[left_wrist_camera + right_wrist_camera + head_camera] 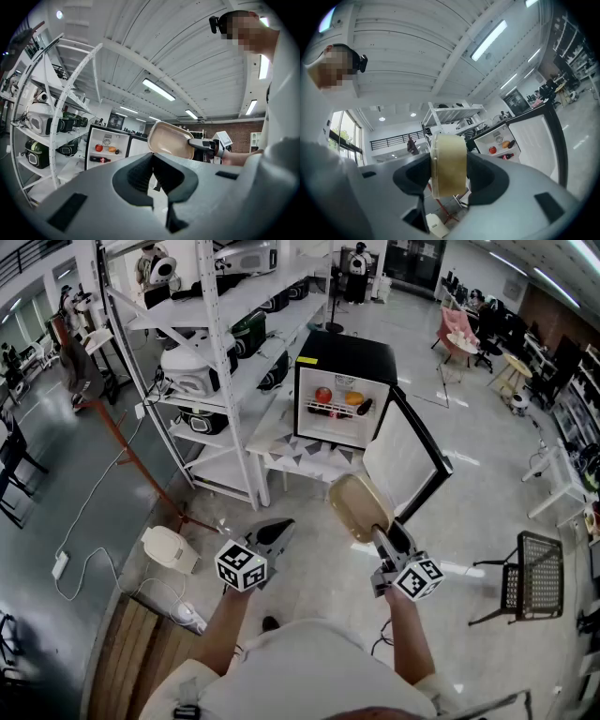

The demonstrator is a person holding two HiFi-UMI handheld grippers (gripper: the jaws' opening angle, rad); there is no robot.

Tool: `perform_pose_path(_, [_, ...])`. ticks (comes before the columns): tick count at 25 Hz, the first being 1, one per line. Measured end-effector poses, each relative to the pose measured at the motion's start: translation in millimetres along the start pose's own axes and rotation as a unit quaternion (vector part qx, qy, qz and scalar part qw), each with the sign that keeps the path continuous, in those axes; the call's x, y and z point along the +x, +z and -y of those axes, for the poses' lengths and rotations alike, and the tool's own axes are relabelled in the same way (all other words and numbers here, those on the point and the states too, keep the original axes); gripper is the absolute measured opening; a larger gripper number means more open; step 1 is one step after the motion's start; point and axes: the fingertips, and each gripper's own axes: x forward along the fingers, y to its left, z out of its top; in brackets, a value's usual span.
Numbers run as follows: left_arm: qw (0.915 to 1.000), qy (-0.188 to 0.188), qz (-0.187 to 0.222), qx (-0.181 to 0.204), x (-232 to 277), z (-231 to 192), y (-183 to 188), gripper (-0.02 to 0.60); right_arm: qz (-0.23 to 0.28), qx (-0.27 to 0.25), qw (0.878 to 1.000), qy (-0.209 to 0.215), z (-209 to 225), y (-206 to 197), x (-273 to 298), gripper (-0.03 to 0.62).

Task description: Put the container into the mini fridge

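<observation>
Grey workshop floor spreads through the head view, with a white rack [211, 343] at the left and a fridge [342, 390] standing on a low counter [281, 448], its door [405, 457] swung wide and fruit on the shelf inside. The container [359, 507] is in the air, well apart from the fridge, sticking forward from the right tongs [382, 538], which grip it by its near end; the left tongs [279, 529] hang beside it with nothing in them. Seen from the left gripper view, the left jaws lie together and empty, and beyond them the container shows as a shallow, round-cornered beige tub held out by one short end, its broad face turned to the camera; whether a lid is on it cannot be told. Seen from the right gripper view, the tub stands edge-on between the right jaws, both pads pressed flat against its two broad faces, with the open fridge behind at the right. It looks like thin, stiff plastic, probably light and apparently empty, so weight should be no trouble. Its smooth faces are likely slippery, though, and a grip at one end lets the far end sag or swivel. A hold across its shallow depth, set well in from the edge as here, seems the soundest, with modest pressure so the walls do not buckle.
</observation>
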Motion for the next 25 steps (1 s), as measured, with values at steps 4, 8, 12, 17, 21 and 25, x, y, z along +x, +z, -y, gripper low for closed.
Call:
perform_pose_path(4, [1.0000, -0.001, 0.006, -0.005, 3.0, 3.5, 0.5, 0.005, 0.002, 0.007, 1.000, 0.005, 4.9, 1.5, -0.5, 0.227])
perform_pose_path(8, [1.0000, 0.006, 0.006, -0.004, 6.6, 8.1, 1.1, 0.005, -0.002, 0.009, 1.000, 0.013, 8.0, 4.9, -1.5, 0.227])
perform_pose_path(12, [0.9999, 0.014, 0.002, -0.002, 10.3, 12.1, 1.2, 0.005, -0.003, 0.011, 1.000, 0.021, 12.2, 7.8, -2.8, 0.229])
perform_pose_path(17, [0.9996, 0.027, -0.002, -0.010, 18.7, 19.1, -7.5, 0.005, -0.012, 0.025, 0.999, 0.025, 28.3, 3.8, -11.2, 0.229])
perform_pose_path(21, [0.9991, 0.036, -0.001, -0.021, 24.8, 27.4, -18.2, 0.005, -0.019, 0.037, 0.999, 0.032, 40.8, -0.8, -19.2, 0.229])
perform_pose_path(25, [0.9986, 0.045, 0.000, -0.027, 30.4, 32.1, -27.7, 0.005, -0.026, 0.043, 0.998, 0.033, 54.8, -2.7, -20.8, 0.229])
